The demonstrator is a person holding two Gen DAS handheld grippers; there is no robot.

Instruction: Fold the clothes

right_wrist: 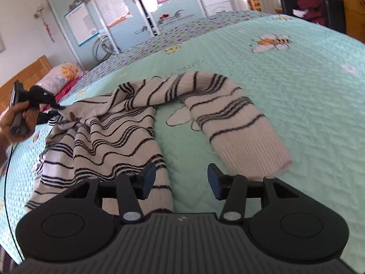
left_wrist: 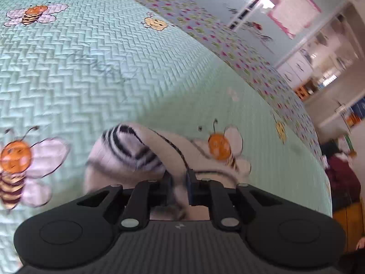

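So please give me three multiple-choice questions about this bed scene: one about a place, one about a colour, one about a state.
1. Where does the sweater lie?
A. on the green bedspread
B. on the wooden headboard
C. on the floor

2. What colour are its stripes?
A. red
B. black
C. blue

3. How is the right claw?
A. shut on the cuff
B. shut on the hem
C. open, holding nothing

Answers:
1 A: the knit is spread over the bedspread with its bee pictures.
2 B: black lines cross the pale knit.
3 C: its fingers stand apart with bare bedspread between them, while the left claw pinches the sweater's far edge.
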